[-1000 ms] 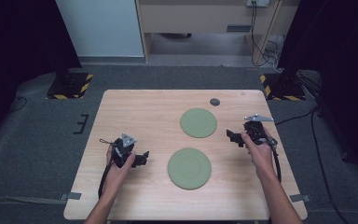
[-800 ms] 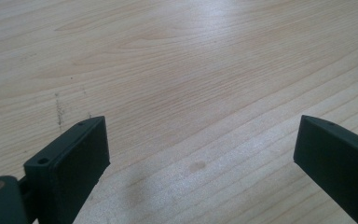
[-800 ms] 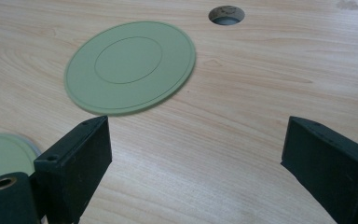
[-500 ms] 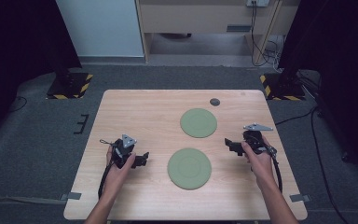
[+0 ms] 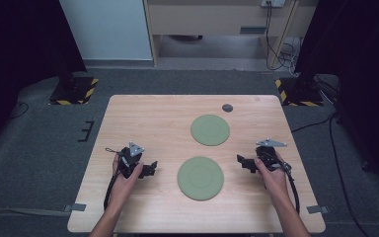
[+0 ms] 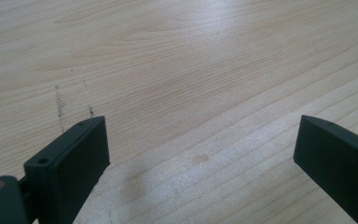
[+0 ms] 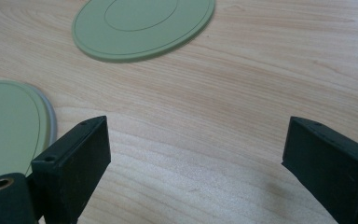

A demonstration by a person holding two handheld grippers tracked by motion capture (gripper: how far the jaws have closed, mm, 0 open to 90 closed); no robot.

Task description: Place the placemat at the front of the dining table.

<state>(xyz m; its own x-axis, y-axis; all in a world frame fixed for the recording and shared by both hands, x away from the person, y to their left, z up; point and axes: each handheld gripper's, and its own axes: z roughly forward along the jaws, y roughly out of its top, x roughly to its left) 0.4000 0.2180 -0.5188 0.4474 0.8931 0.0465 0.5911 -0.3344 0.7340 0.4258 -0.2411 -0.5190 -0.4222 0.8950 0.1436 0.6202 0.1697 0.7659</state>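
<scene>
High view: two flat round green mats (image 5: 201,177); each hand-held gripper (image 5: 150,169) gapes wide, empty.

No words, numbers or brand names readable anywhere. Green mats (image 5: 200,177) plain, just ring lines. Wooden table (image 5: 148,118) bare, no writing. Only warning marks: yellow-and-black stripes on stand feet (image 5: 74,91) on floor at both far table corners.

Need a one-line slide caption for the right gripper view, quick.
Right gripper, jaws wide open and empty, low over the wooden table, facing two flat green discs.
</scene>
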